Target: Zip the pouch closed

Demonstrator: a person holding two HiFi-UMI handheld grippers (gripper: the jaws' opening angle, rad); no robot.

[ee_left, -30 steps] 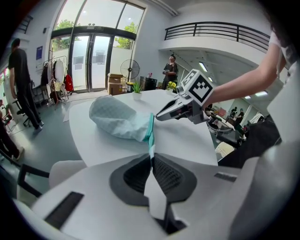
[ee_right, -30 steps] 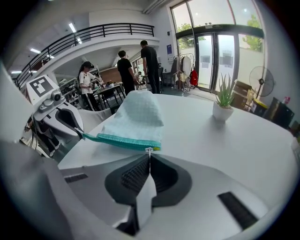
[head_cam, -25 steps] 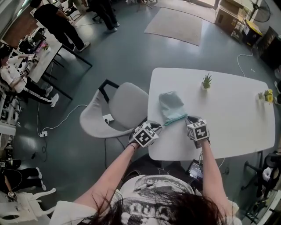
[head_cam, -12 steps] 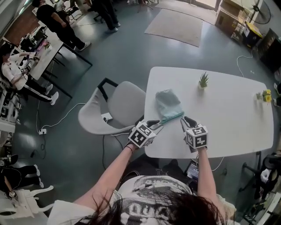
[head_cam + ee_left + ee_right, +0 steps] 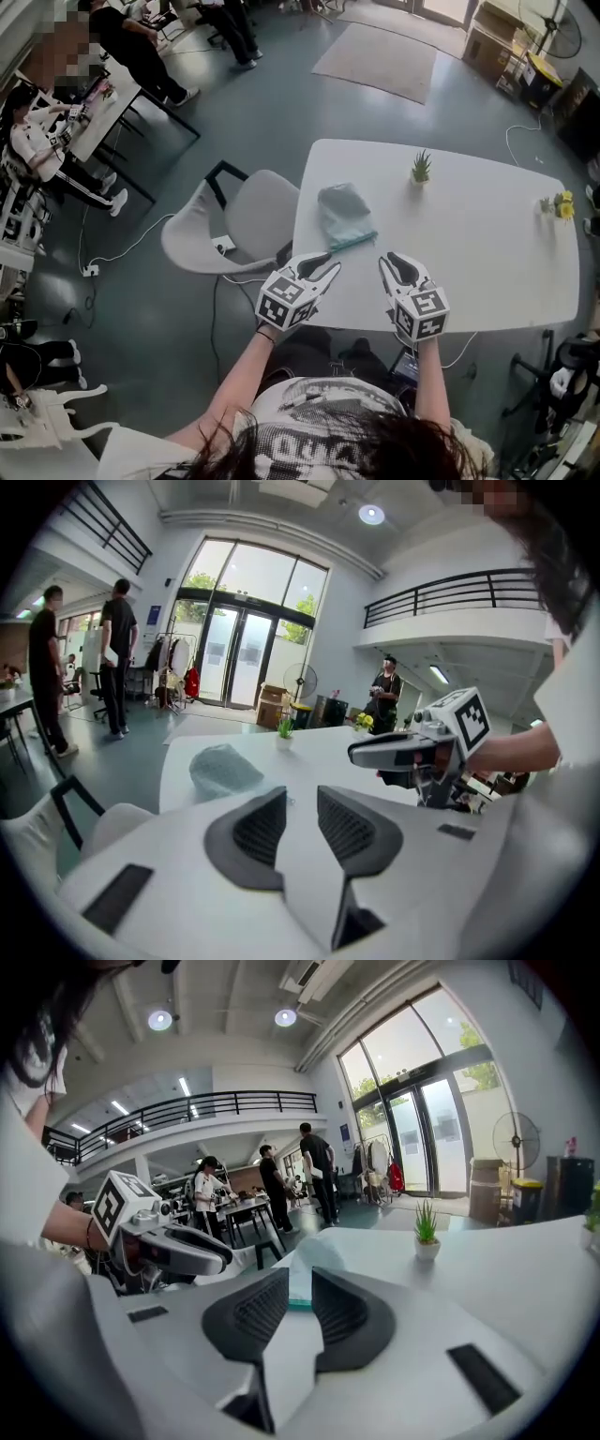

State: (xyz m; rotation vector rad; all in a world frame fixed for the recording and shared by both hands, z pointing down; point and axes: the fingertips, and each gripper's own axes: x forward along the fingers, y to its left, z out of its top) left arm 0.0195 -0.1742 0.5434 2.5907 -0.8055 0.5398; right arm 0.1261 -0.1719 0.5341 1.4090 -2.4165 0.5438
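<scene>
The grey-green pouch [image 5: 342, 211] lies flat on the white table [image 5: 487, 234], its teal zipper edge [image 5: 352, 242] facing me. Both grippers hover above the table's near edge, apart from the pouch. My left gripper [image 5: 322, 266] is open with nothing between its pads. Its jaws have just been opening wide, then easing in slightly. My right gripper [image 5: 400, 266] is also open and empty. The left gripper view shows the pouch [image 5: 223, 771] beyond the left gripper [image 5: 301, 795]. In the right gripper view the pouch [image 5: 314, 1252] shows past the right gripper [image 5: 300, 1277].
A small potted plant [image 5: 421, 169] stands behind the pouch, and yellow flowers [image 5: 561, 206] at the table's right end. A grey chair [image 5: 239, 220] sits off the table's left side. People stand and sit by desks [image 5: 103, 89] at the far left.
Both grippers have let go of the pouch's zipper edge, opened, and risen back toward me. The pouch stays on the table.
</scene>
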